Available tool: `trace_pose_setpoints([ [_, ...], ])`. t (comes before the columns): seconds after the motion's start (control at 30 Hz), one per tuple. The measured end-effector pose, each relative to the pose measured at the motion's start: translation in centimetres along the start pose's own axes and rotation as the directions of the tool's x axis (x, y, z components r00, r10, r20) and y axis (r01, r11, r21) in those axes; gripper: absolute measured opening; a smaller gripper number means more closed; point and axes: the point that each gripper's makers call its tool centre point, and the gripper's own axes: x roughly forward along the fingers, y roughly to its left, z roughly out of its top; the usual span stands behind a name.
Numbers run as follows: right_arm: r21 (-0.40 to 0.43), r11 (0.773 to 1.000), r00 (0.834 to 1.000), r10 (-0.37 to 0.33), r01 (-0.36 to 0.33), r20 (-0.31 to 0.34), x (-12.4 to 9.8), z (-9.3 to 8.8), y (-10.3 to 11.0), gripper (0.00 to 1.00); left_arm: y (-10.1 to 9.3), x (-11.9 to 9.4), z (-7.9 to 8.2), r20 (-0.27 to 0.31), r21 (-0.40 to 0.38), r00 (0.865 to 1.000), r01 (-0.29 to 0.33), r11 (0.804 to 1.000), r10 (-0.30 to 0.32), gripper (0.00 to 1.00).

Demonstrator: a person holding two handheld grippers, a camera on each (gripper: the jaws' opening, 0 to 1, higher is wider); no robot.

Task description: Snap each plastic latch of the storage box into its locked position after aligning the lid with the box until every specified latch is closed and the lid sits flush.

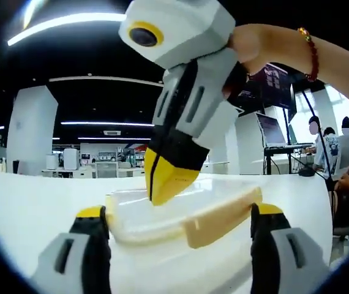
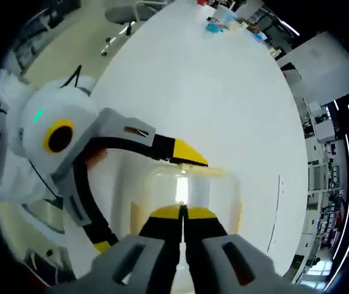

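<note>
Claws come first. The right claw (image 2: 182, 211) is squeezed tight with nothing between its two yellow tips, and it pokes down on top of the clear lid (image 1: 162, 211) of the storage box (image 2: 187, 196). In the left gripper view it comes down from above, held by a person's hand (image 1: 251, 46), and its closed point touches the lid near the back edge. The left claw (image 1: 177, 222) is spread wide apart and holds nothing. Its two tips sit on each side of the box's near end, close to the cream latch (image 1: 220, 217).

That latch sticks out at a slant and does not look snapped down yet. I cannot tell if the other latches are shut.

Here is what could go wrong. The right claw presses on one small spot, so the lid could tip up at the far side and not sit flat. The plastic looks smooth, so the pointed tip could slide off. If the left claw pushes the latch from the side, the light box could skid on the white worktop (image 2: 223, 104). If the lid is a bit crooked, the latch might miss its catch and pop back out.

The box is see-through, and I cannot see anything inside it.
</note>
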Motion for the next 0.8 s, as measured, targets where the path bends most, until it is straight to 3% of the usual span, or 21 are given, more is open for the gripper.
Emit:
trace_pose_setpoints([
  [0.1,0.020,1.000,0.998,0.007,-0.008,0.068,-0.1,0.2,0.2,0.00,0.1,-0.2,0.0,-0.003,0.003,1.000,0.006,1.000,-0.006,0.93],
  [0.2,0.074,0.997,0.992,-0.035,0.026,0.124,-0.7,0.3,-0.6,0.18,0.3,-0.3,-0.1,-0.006,0.003,1.000,0.012,1.000,-0.012,0.91],
  [0.27,0.070,0.998,0.990,-0.019,0.009,0.141,-1.1,0.0,0.0,0.25,0.3,-0.3,-0.1,-0.009,0.003,1.000,0.015,1.000,-0.015,0.91],
  [0.4,0.078,0.996,0.987,-0.042,0.030,0.152,-1.1,-0.4,-0.1,0.27,0.5,-0.5,-0.1,-0.012,0.003,1.000,0.020,1.000,-0.020,0.89],
  [0.57,0.149,0.987,0.962,-0.094,0.057,0.258,-1.4,-0.4,-1.0,0.36,0.9,-1.0,-0.2,-0.024,-0.003,0.999,0.034,0.999,-0.034,0.83],
  [0.67,0.198,0.980,0.948,-0.084,0.022,0.308,-1.6,-0.5,-0.7,0.55,1.2,-1.3,-0.1,-0.024,-0.008,0.999,0.046,0.999,-0.046,0.79],
  [0.8,0.200,0.979,0.941,-0.106,0.042,0.321,-1.7,-1.4,-0.8,0.55,1.6,-1.5,-0.1,-0.027,-0.028,0.998,0.054,0.998,-0.055,0.77],
])
